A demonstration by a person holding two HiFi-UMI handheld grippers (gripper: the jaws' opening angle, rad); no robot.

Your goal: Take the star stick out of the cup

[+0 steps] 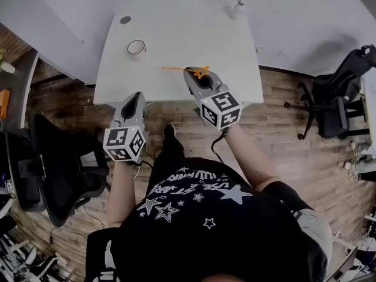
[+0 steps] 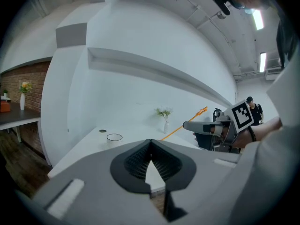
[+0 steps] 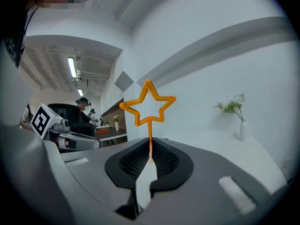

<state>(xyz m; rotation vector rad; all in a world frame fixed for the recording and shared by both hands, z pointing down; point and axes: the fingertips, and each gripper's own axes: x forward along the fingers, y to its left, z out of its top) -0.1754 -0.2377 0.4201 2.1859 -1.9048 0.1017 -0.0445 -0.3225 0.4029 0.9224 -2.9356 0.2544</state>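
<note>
**Head view.** The right tongs [image 1: 197,73] pinch the star stick [image 1: 176,70] on its stem, close under the star. The stick is out of the cup [image 1: 137,54] and well apart from it. It lies level above the white table [image 1: 176,34], with the free end of the stem pointing to the person's left. The cup stands upright near the far left corner, and a vase of flowers [image 1: 236,7] stands at the far edge. The left tongs [image 1: 136,96] hang at the near edge of the table.

**Right gripper view.** The star rises just beyond the tips pressed on the stem.

**Left gripper view.** The tongs are pressed together with nothing between them.
</note>
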